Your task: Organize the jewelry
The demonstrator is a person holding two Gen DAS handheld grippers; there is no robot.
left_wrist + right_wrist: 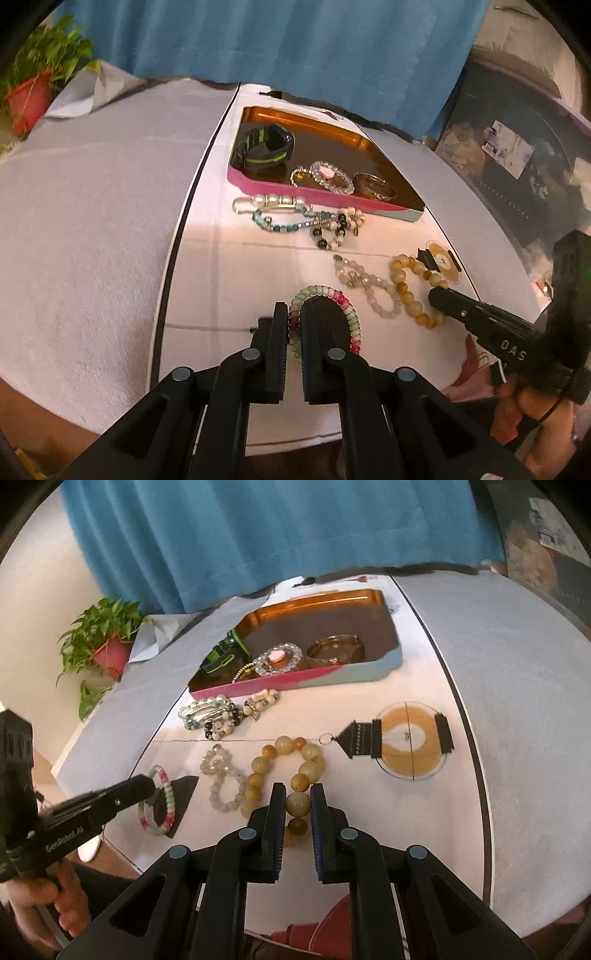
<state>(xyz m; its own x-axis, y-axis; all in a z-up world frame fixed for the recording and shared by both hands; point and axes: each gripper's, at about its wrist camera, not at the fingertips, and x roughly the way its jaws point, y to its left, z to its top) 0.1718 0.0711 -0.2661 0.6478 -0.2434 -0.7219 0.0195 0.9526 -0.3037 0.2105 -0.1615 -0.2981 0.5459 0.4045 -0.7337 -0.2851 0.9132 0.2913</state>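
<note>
My left gripper [293, 317] is shut on a green, white and pink bead bracelet [349, 314], which also shows in the right wrist view [162, 805]. My right gripper [298, 799] is shut on a big amber bead bracelet [306, 771]; it also shows in the left wrist view [410, 295]. A clear bead bracelet [221, 779] lies between them. A tangle of pearl and teal bracelets [295, 216] lies before the tin tray [317, 194]. In the tray are a black-green watch [264, 146], a crystal bracelet [330, 177] and a gold bangle [373, 186].
A round amber ornament with a black lantern charm [410, 742] lies right of the beads. A white cloth with a black border [480, 775] covers the table. A potted plant [107, 642] stands far left, with a blue curtain [277, 528] behind.
</note>
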